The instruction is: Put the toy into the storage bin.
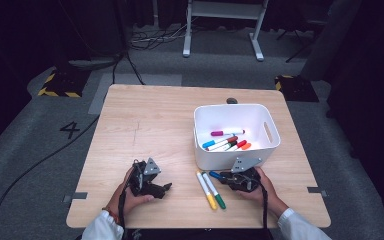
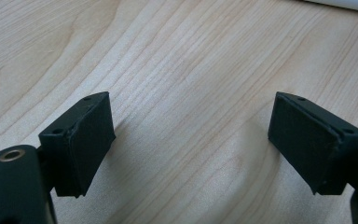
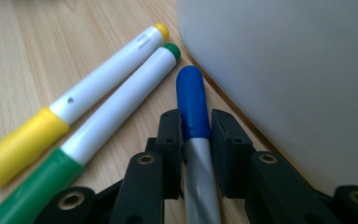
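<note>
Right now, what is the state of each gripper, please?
Left gripper: open, holding nothing.
Right gripper: shut on the blue marker.

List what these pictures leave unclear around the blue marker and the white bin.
- Blue marker: its rear end, cut off by the bottom edge in the right gripper view, behind the right gripper.
- Lettering on the yellow marker: blurred there.
- White bin: its near wall hides part of its floor in the high view.
</note>
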`<state>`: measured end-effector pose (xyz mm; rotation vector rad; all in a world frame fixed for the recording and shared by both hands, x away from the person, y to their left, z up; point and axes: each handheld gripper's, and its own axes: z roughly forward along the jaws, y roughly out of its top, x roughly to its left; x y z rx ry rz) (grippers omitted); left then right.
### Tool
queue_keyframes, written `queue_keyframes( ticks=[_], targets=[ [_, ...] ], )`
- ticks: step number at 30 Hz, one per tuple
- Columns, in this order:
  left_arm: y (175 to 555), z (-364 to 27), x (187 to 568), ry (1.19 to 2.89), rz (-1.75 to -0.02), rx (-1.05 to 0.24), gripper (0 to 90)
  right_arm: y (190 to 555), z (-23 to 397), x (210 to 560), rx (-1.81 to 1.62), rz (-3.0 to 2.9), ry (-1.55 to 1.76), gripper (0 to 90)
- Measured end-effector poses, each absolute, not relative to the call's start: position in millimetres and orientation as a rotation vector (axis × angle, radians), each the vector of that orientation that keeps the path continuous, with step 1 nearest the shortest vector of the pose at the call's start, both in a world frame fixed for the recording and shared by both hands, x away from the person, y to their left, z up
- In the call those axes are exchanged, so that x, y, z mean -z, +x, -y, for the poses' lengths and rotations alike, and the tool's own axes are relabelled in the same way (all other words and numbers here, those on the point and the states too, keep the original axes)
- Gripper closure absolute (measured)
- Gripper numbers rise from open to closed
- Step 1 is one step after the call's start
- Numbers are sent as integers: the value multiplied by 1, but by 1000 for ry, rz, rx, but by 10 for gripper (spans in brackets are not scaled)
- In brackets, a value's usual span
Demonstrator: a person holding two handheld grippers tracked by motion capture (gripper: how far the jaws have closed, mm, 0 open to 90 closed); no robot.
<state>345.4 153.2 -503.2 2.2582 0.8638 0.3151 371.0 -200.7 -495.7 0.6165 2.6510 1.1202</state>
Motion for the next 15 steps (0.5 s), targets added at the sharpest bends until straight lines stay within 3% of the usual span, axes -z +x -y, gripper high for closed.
queue_keyframes(
  ticks=[15],
  targets=[
    [345, -153, 503, 2258, -860, -314, 145, 363, 266, 456, -1298, -2521, 610, 749]
  ],
)
